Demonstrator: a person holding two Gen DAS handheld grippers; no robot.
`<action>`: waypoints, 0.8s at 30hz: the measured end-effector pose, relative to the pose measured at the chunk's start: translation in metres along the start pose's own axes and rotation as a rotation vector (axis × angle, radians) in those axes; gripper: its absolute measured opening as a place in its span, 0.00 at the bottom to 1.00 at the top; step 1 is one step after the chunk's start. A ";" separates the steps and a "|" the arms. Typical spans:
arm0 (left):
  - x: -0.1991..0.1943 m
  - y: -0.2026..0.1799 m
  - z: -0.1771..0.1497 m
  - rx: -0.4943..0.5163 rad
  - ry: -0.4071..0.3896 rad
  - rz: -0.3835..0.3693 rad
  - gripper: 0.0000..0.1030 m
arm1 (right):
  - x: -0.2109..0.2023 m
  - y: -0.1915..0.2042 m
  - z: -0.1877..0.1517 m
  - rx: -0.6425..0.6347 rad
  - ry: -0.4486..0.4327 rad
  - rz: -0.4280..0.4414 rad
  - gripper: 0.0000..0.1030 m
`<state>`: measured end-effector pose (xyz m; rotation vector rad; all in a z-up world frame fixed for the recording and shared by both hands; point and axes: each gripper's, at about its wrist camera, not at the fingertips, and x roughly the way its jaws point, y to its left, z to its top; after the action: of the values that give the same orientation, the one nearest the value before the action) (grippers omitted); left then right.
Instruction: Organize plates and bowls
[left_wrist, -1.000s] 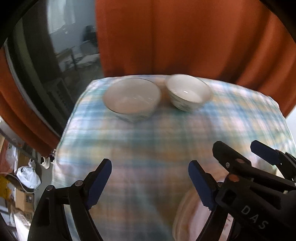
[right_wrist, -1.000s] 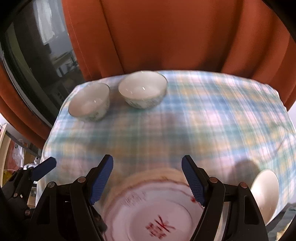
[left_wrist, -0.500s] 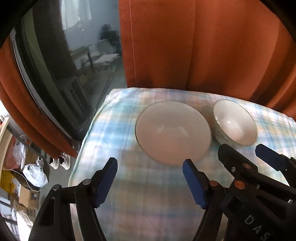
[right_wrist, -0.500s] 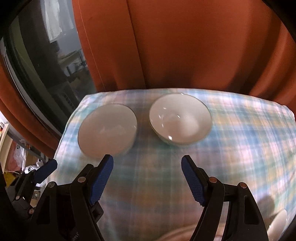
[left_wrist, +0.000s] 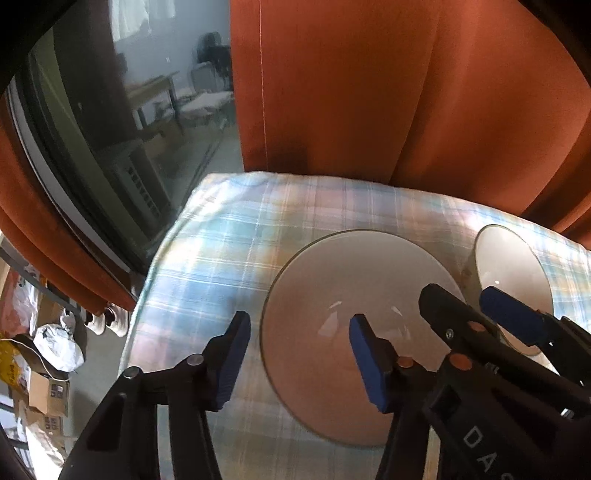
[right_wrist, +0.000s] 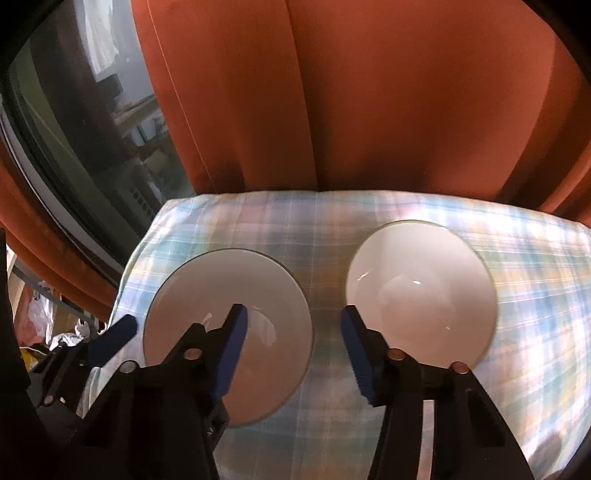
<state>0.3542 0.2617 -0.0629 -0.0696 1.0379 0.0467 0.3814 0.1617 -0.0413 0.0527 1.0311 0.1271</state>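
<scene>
Moved up across the cloth (left_wrist: 221, 258) toward the curtain (left_wrist: 369, 110) since a second ago, dropping the plate out of view and bringing both bowls in close. Closing now on both sides, with nothing pinched yet: pads clear of any surface, so neither clenched nor grasping.

With the left gripper (left_wrist: 299, 332): straddling the outer wall of the left bowl (left_wrist: 332, 288), one finger over cloth, the other over the hollow. With the right gripper (right_wrist: 293, 321): spanning the narrow gap between that bowl and the right bowl (right_wrist: 421, 295), one finger above the left bowl's hollow, the other at the right bowl's near edge. Cannot tell whether inside or outside that edge. Both bowls upright, side by side, near the curtain and close to that edge of the cloth.

Likely trouble from here:
- Pinching two walls at once with the right gripper, given how near together the bowls stand; could drag or tip both.
- Clinking one bowl against the other on lifting, for the same reason.
- Slipping on glazed, sloping walls under a shallow bite; better seated deep before raising.
- Fouling one gripper on the other, both crowded over the left bowl.
- Shoving a bowl toward the curtain and off the cloth's edge through a late, sliding closure.
</scene>
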 end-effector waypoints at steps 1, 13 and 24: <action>0.003 0.000 0.001 0.000 0.004 0.000 0.51 | 0.004 0.000 0.001 0.003 0.006 0.001 0.52; 0.027 0.002 0.012 -0.004 0.031 0.012 0.33 | 0.036 -0.001 0.013 0.015 0.055 0.022 0.33; 0.029 0.005 0.012 0.015 0.030 0.001 0.32 | 0.040 0.004 0.013 -0.012 0.062 0.010 0.29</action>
<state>0.3786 0.2673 -0.0820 -0.0564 1.0680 0.0387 0.4127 0.1708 -0.0680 0.0435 1.0920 0.1442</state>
